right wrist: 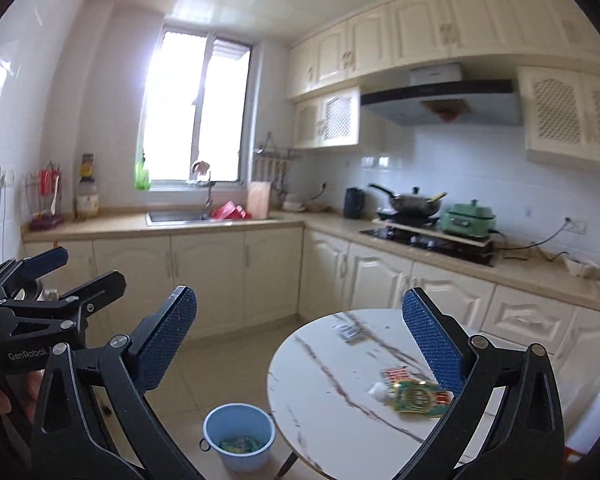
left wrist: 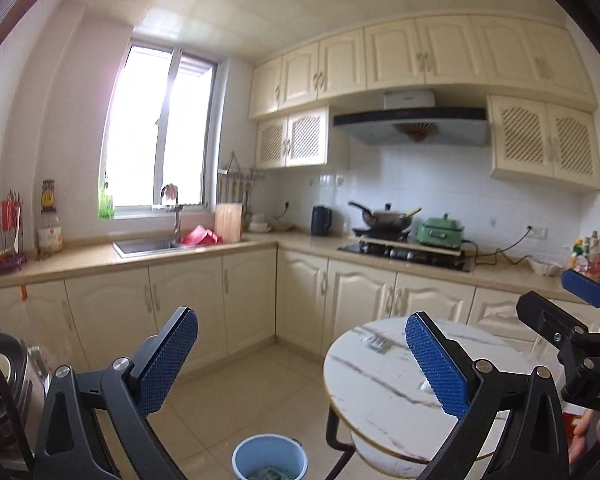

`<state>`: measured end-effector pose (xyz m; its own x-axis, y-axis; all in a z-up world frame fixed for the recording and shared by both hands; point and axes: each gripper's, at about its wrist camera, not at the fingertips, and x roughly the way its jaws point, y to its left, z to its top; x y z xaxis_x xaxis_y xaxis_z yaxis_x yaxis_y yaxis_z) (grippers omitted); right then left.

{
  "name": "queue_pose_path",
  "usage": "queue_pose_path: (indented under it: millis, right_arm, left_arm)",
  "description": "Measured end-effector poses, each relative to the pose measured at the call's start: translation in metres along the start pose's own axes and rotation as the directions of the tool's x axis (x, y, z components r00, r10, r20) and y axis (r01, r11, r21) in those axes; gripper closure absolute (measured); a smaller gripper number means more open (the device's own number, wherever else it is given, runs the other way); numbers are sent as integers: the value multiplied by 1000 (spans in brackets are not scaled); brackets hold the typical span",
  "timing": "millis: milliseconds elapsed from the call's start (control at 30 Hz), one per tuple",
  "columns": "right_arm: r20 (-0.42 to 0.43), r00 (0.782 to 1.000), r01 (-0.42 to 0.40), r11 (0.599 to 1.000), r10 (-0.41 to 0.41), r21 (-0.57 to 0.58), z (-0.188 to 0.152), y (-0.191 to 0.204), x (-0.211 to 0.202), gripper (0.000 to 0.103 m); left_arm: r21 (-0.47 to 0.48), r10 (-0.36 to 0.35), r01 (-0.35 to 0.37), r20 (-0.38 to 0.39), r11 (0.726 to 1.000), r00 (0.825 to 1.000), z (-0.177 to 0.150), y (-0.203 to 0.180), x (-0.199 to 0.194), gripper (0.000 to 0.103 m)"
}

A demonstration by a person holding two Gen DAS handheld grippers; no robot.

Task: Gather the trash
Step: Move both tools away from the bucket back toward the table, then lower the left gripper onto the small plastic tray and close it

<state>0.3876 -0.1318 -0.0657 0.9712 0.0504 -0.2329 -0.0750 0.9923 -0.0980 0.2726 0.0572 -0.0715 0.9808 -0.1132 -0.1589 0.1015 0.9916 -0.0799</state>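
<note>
Left wrist view
Left gripper [left wrist: 302, 364]: jaws spread wide, nothing between the blue pads; held up, facing level across the kitchen.
Right gripper [left wrist: 556, 300]: seen at the right edge, jaws apart, nothing in them.
Bucket [left wrist: 269, 458]: light blue, on the floor just left of the table's foot; crumpled green and pale trash [left wrist: 269, 474] lies in its bottom.
Table [left wrist: 376, 376]: round, white marble-look top with dark veins and a gold rim; a small grey scrap [left wrist: 376, 344] lies near its far edge.
Room: cream cabinets, beige L-shaped counter [left wrist: 80, 260], steel sink [left wrist: 146, 246] below a bright window, wok [left wrist: 386, 216] on the hob.

Right wrist view
Right gripper [right wrist: 300, 344]: jaws wide apart and empty, above the table's near side.
Left gripper [right wrist: 60, 276]: at the left edge, also parted.
Wrapper [right wrist: 418, 394]: flat, crinkled, red, green and gold, lying on the table's right part beside a small white wad [right wrist: 378, 390]; blurred.
Bucket [right wrist: 239, 436]: on the tiled floor, left of the table, with green scraps inside.
Floor [right wrist: 228, 360]: pale beige tiles.
</note>
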Motion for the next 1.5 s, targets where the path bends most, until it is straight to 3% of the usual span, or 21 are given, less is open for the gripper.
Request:
queue_pose_path:
  millis: [167, 367, 700, 900, 1133, 1267, 1433, 1500]
  right_arm:
    - [50, 997, 55, 998, -57, 33, 10, -32, -37, 0]
    - [85, 992, 92, 993, -98, 68, 17, -57, -55, 0]
    - [15, 985, 167, 977, -171, 135, -3, -109, -35, 0]
    - [-129, 970, 224, 959, -204, 172, -40, -148, 11, 0]
    - [-331, 923, 274, 939, -196, 210, -105, -198, 77, 0]
    - [-423, 891, 286, 928, -166, 239, -142, -222, 106, 0]
    - [-501, 855, 291, 925, -136, 245, -175, -245, 137, 0]
    - [-525, 841, 294, 925, -129, 243, -184, -252, 148, 0]
  left_arm:
    - [20, -16, 15, 68, 1000, 998, -27, -16, -40, 1]
    - [41, -33, 29, 89, 999, 995, -53, -29, -51, 1]
    - [70, -49, 48, 12, 996, 999, -39, -51, 16, 1]
    - [84, -97, 109, -135, 991, 986, -41, -78, 89, 1]
    - [116, -137, 186, -343, 976, 929, -74, -124, 185, 1]
    - [130, -186, 272, -457, 953, 870, -91, -161, 244, 1]
    - [146, -197, 336, -575, 930, 794, -107, -203, 314, 2]
    - [146, -207, 360, -600, 921, 772, -113, -216, 335, 4]
